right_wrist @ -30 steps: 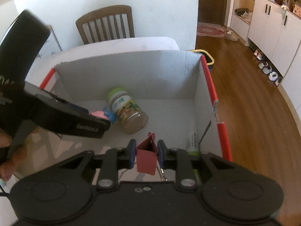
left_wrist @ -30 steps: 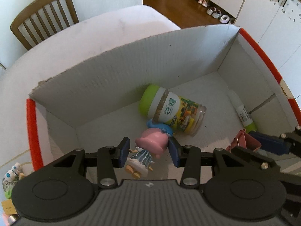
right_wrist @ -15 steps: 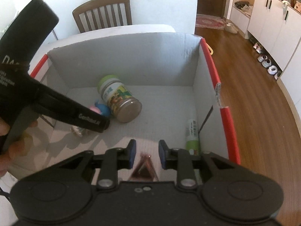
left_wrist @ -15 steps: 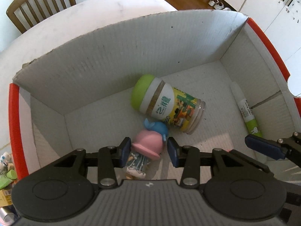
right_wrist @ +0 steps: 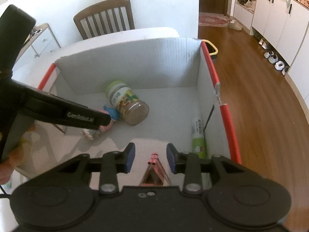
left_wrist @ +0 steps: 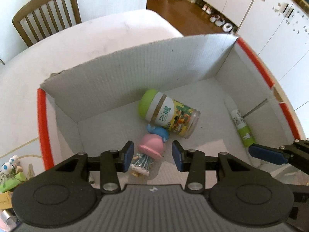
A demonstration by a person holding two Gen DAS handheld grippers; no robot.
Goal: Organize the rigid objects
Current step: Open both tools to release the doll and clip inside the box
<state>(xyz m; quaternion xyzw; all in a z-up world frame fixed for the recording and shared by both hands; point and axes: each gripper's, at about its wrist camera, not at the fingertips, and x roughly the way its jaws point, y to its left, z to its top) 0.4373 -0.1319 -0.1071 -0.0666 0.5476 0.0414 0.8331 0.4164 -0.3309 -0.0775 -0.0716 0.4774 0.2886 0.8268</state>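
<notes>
A white cardboard box [left_wrist: 135, 73] with red rims stands on the table. In it lie a green-lidded jar [left_wrist: 168, 113], a pink-hatted doll figure [left_wrist: 148, 150] and a green and white tube [left_wrist: 240, 123]. My left gripper [left_wrist: 152, 158] is open above the doll, which lies on the box floor. My right gripper [right_wrist: 150, 157] is open above a pink binder clip [right_wrist: 153, 171] lying on the box floor. The jar [right_wrist: 126, 102], the tube [right_wrist: 198, 137] and the box wall [right_wrist: 131, 61] also show in the right wrist view.
A wooden chair [left_wrist: 46, 13] stands behind the white table [left_wrist: 87, 38]. Small toys [left_wrist: 11, 170] lie on the table left of the box. White cabinets [right_wrist: 280, 19] and a wooden floor [right_wrist: 260, 100] are to the right.
Both grippers opened and let go: the doll and the pink clip now lie in the box. Both grippers have drawn back and up from them.
</notes>
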